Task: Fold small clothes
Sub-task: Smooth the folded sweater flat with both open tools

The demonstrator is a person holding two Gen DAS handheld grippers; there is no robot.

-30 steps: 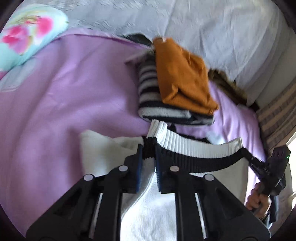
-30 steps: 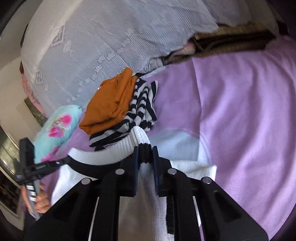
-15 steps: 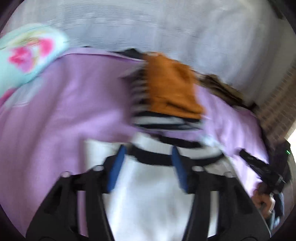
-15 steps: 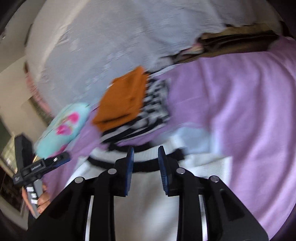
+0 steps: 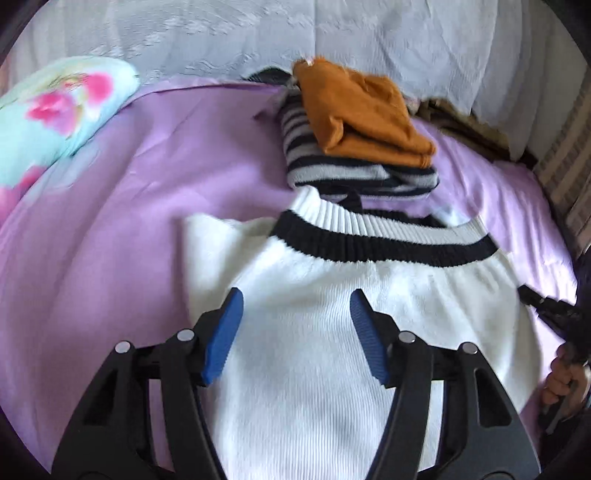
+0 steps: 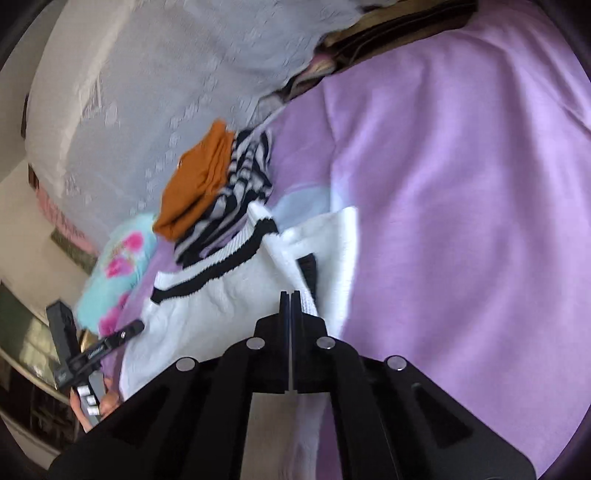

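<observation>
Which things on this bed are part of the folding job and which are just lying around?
Part of the job:
white sweater with black band
folded orange garment on top of the pile
folded striped garment beneath it
left gripper, fingers apart
right gripper, fingers closed

Just lying about:
floral pillow
purple sheet
white lace cover

No readable text, brand or number anywhere. Small white lettering on black bar of left gripper, near left in right wrist view, too small and blurred to make out.
</observation>
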